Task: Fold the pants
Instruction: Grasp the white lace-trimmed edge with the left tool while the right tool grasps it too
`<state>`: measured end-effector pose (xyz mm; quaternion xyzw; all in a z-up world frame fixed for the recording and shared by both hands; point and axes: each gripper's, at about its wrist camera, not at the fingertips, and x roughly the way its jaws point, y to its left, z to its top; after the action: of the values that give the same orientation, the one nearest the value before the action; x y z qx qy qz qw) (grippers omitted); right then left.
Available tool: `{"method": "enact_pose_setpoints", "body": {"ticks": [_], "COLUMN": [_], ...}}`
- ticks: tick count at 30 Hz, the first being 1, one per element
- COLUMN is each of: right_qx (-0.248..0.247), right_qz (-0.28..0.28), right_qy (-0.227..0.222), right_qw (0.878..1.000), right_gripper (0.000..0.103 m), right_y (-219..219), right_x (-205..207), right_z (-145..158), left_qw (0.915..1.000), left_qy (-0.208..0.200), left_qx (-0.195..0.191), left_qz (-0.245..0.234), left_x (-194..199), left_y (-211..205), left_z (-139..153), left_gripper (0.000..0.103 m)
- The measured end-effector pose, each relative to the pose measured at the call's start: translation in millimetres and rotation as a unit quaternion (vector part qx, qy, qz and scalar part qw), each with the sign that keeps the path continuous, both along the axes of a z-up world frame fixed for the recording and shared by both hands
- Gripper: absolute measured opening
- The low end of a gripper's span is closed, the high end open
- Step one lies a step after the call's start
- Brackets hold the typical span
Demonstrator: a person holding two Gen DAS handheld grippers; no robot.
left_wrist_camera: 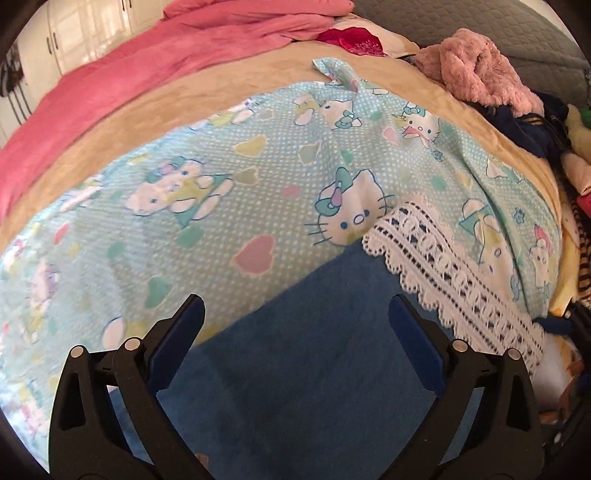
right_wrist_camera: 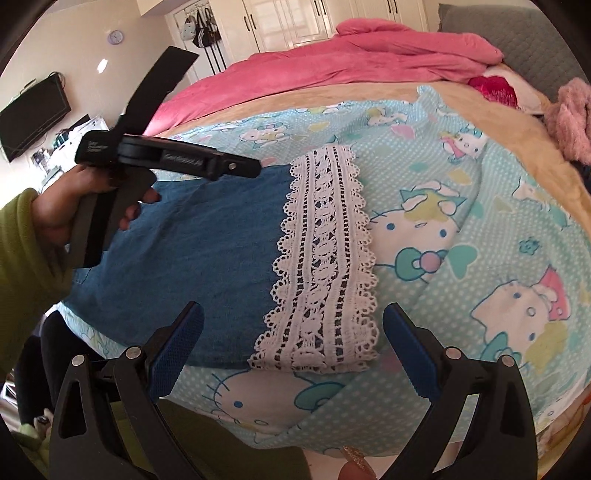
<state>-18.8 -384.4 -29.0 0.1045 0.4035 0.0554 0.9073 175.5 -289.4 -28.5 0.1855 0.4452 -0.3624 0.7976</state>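
Note:
Blue denim pants (right_wrist_camera: 207,251) with a white lace hem (right_wrist_camera: 321,266) lie flat and folded on the cartoon-cat sheet (right_wrist_camera: 461,206). In the left wrist view the denim (left_wrist_camera: 303,369) fills the bottom centre, with the lace hem (left_wrist_camera: 447,273) to its right. My left gripper (left_wrist_camera: 295,317) hovers open over the denim, nothing between its fingers. My right gripper (right_wrist_camera: 291,325) stands open just above the lace hem's near end. The left gripper (right_wrist_camera: 236,168) also shows in the right wrist view, held by a hand (right_wrist_camera: 74,206) in a green sleeve over the denim's far edge.
A pink blanket (right_wrist_camera: 332,62) lies along the far side of the bed, over a tan sheet (left_wrist_camera: 184,99). A fluffy pink garment (left_wrist_camera: 476,66) and a pile of dark clothes (left_wrist_camera: 532,125) sit at the right. A wall TV (right_wrist_camera: 33,114) and wardrobes (right_wrist_camera: 295,22) stand beyond the bed.

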Motion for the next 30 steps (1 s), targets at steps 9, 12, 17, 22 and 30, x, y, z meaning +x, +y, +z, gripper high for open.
{"method": "enact_pose_setpoints", "body": {"ticks": [9, 12, 17, 22, 30], "right_qx": [0.041, 0.068, 0.085, 0.117, 0.13], "right_qz": [-0.01, 0.005, 0.008, 0.01, 0.034], "right_qy": [0.009, 0.007, 0.014, 0.022, 0.016], "right_qw": [0.999, 0.998, 0.996, 0.993, 0.991], "right_gripper": [0.097, 0.096, 0.094, 0.067, 0.034], "right_y": [-10, -12, -9, -13, -2], "right_x": [5, 5, 14, 25, 33], "right_z": [-7, -5, -10, -11, -9], "left_qw": [0.9987, 0.9973, 0.9969, 0.9976, 0.9978], "left_qy": [0.044, 0.063, 0.068, 0.057, 0.039], "left_qx": [-0.01, -0.014, -0.024, -0.02, -0.023], "left_qz": [-0.026, -0.036, -0.031, -0.033, -0.048], "left_x": [15, 13, 12, 6, -13], "left_y": [-21, -25, -26, -28, -38], "left_z": [-21, -29, -31, -31, -29], "left_gripper": [0.088, 0.079, 0.073, 0.068, 0.015]}}
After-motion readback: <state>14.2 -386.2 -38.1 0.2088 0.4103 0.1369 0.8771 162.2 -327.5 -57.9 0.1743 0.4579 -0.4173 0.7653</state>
